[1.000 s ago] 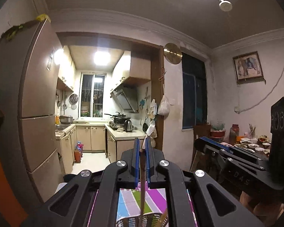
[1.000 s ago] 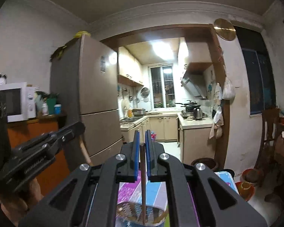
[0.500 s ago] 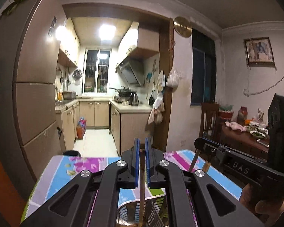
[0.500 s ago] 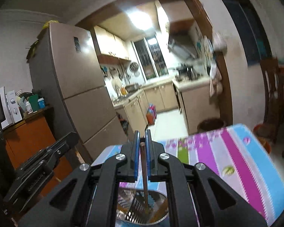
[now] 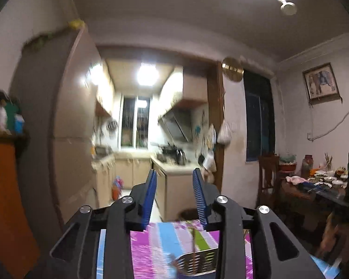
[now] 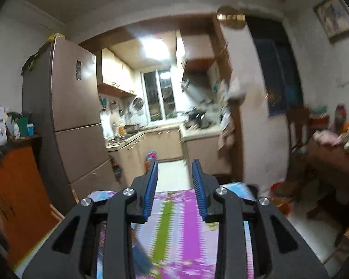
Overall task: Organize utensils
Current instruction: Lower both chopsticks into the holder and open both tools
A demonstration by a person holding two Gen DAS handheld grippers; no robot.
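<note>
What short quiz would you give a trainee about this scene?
1. True or false: the left gripper clamps a stick.
2. In the left view, the stick stands in: A) a metal holder; B) a glass; C) a bowl.
3. What covers the table under the right gripper?

Key
1. False. Its jaws have just been opening, and nothing is between them.
2. A.
3. A striped cloth. The right jaws have also just been opening, and they are empty.
</note>
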